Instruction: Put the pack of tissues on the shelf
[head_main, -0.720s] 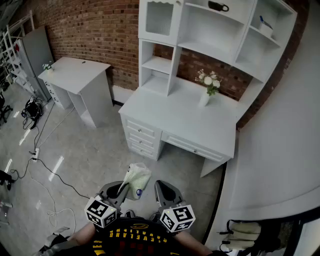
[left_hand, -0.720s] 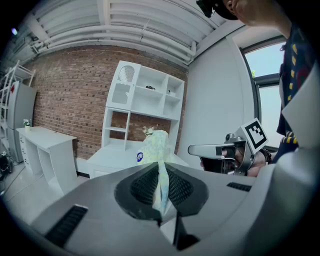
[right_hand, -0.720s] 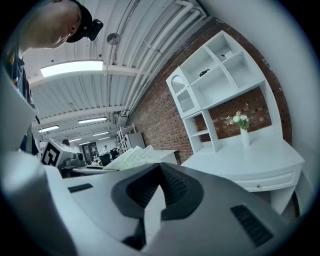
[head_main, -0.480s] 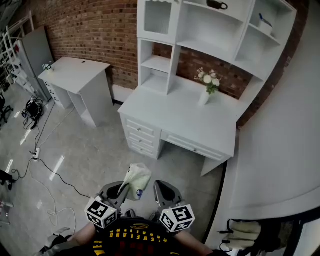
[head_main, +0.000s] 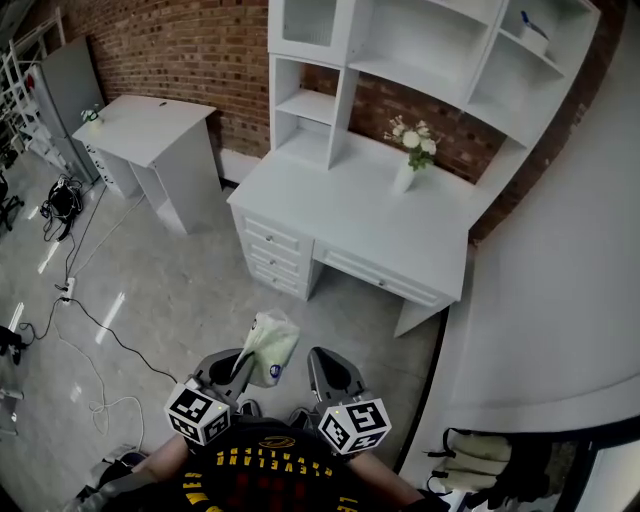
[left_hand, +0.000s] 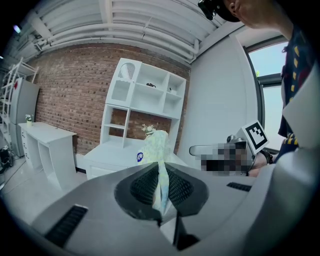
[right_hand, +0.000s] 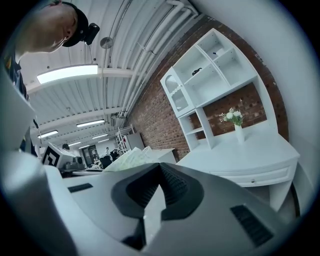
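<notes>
Left gripper (head_main: 232, 368) is clamped on a thin edge of the pack of tissues (head_main: 268, 345), which stands up out of the jaws, near the person and well short of the desk (head_main: 350, 225). Right gripper (head_main: 330, 372) is pressed together with nothing in it, just right of the pack.

Transport step, I'd say. The pinch is only on wrapper film, so carry smooth with no swinging. Go for an open cubby of the shelf unit (head_main: 310, 105) at far left of the desktop, and stay clear of the vase of flowers (head_main: 408, 165).

Room: brick wall (head_main: 180, 50), a second white desk (head_main: 150, 130) far left, cables (head_main: 90, 330) on the grey floor at left.
</notes>
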